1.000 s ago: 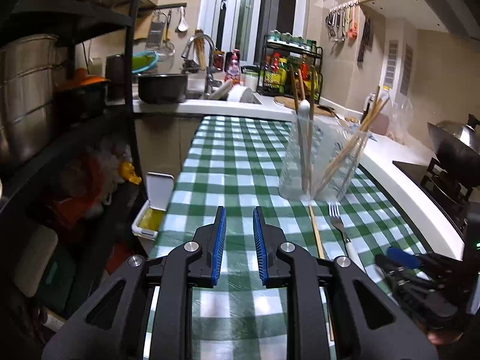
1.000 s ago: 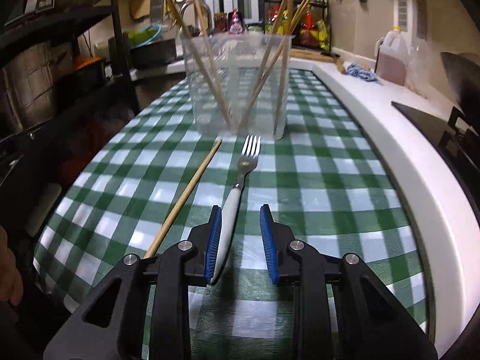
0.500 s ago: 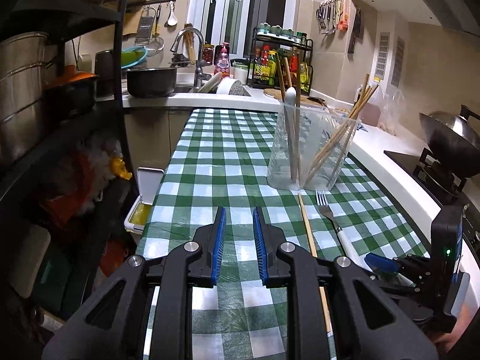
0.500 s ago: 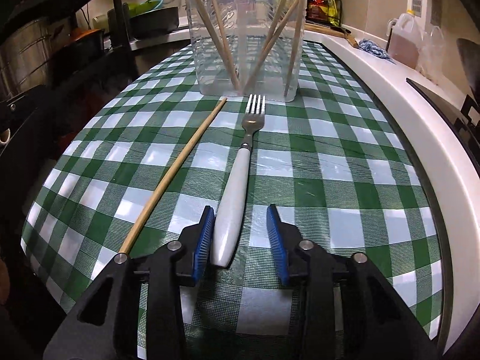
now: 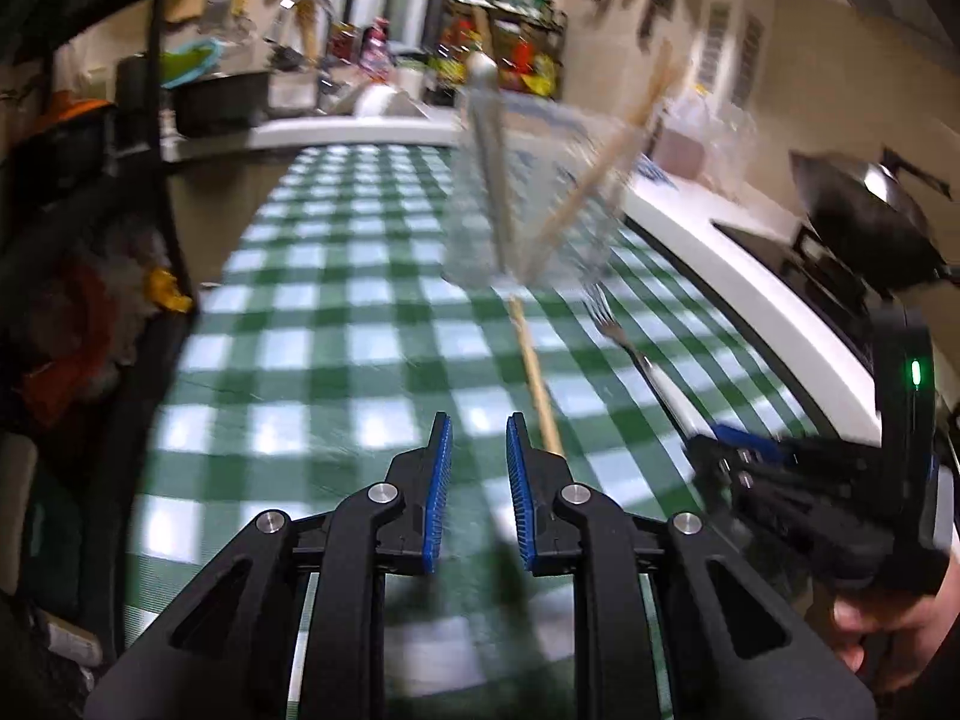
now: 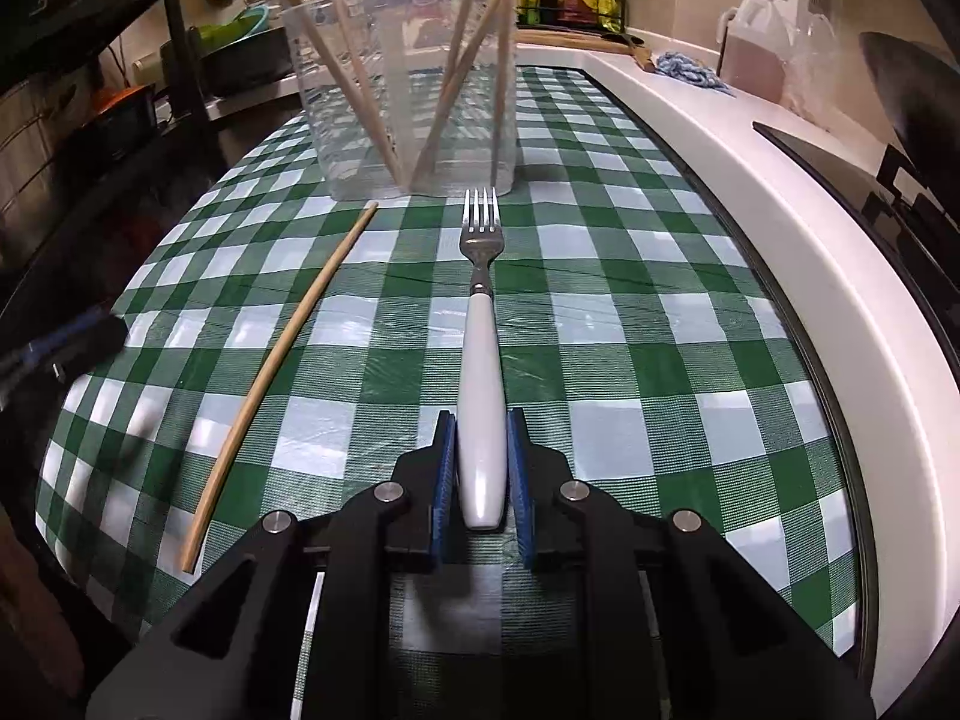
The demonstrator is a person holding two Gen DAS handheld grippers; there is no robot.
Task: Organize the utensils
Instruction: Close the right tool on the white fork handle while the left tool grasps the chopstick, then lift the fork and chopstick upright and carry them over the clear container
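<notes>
My right gripper fingers are closing on the fork's white handle, tines at 12 o'clock toward the clear cup. A loose chopstick lies at 10 on the desk. My left gripper fingers sit narrowly apart, empty.

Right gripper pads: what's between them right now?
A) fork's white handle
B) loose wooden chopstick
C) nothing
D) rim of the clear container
A: in the right wrist view the right gripper is closing with the fork by its white handle between the blue pads, while the loose chopstick lies apart on the tablecloth and the clear container stands beyond the tines.
</notes>
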